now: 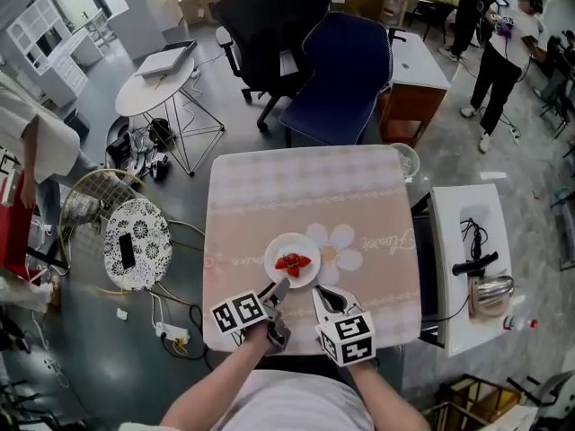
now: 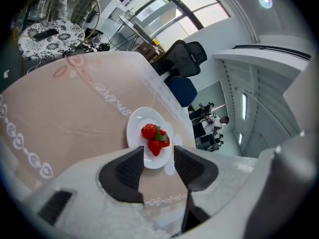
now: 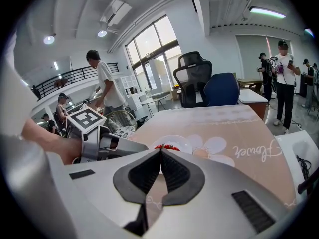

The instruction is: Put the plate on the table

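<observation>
Left claw (image 2: 158,156) stood wide open, gripping nothing; right claw (image 3: 160,153) was closed tip to tip, empty. White plate (image 2: 133,129) with strawberries (image 2: 153,136) sat flat on the counter (image 1: 296,196), at 12 o'clock just beyond the left claw.

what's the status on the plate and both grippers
Left gripper open at the plate's near edge, not gripping. Right gripper shut, empty. The plate, with strawberries, rests on the table. Nothing blocking.
</observation>
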A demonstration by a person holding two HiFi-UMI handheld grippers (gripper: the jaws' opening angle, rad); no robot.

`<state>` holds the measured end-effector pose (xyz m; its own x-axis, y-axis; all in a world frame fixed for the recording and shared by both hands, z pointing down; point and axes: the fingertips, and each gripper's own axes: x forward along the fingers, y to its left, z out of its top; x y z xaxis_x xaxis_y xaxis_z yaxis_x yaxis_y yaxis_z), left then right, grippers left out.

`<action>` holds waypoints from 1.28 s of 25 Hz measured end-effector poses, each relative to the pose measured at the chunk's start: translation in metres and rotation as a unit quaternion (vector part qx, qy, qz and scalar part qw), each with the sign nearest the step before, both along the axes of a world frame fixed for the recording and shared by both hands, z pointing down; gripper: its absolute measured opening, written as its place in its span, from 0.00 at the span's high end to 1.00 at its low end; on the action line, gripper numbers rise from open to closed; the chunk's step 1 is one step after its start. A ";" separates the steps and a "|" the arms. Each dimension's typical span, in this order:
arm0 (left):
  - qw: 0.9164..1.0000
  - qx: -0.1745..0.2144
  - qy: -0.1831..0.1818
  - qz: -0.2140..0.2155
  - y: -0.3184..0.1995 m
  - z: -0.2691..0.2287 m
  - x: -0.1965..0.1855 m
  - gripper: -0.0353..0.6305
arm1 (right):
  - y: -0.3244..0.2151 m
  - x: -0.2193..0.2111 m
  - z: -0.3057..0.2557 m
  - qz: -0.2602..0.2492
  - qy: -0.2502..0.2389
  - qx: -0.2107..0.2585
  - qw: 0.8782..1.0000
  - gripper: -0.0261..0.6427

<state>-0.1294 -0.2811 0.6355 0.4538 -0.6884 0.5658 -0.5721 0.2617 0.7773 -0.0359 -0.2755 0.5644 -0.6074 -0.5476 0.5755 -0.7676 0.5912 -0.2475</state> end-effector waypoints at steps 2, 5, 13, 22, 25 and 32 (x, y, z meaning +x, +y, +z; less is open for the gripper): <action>1.000 0.014 -0.004 0.003 0.000 -0.010 0.002 0.66 | 0.002 -0.002 -0.004 -0.002 -0.006 0.001 1.000 0.96; 0.999 0.033 -0.013 0.011 0.003 -0.021 0.005 0.67 | 0.005 -0.002 -0.010 -0.006 -0.012 0.004 1.000 0.96; 0.995 0.072 -0.062 0.037 0.024 -0.046 0.018 0.67 | 0.018 0.005 -0.023 -0.023 -0.018 0.023 0.999 0.96; 0.982 0.123 -0.130 0.062 0.046 -0.076 0.033 0.74 | 0.038 0.013 -0.034 -0.047 -0.022 0.037 0.998 0.96; 0.976 0.142 -0.148 0.074 0.053 -0.089 0.041 0.76 | 0.044 0.013 -0.040 -0.056 -0.028 0.043 0.997 0.96; 0.957 0.185 -0.204 0.092 0.068 -0.111 0.054 0.82 | 0.059 0.013 -0.051 -0.079 -0.040 0.061 0.994 0.96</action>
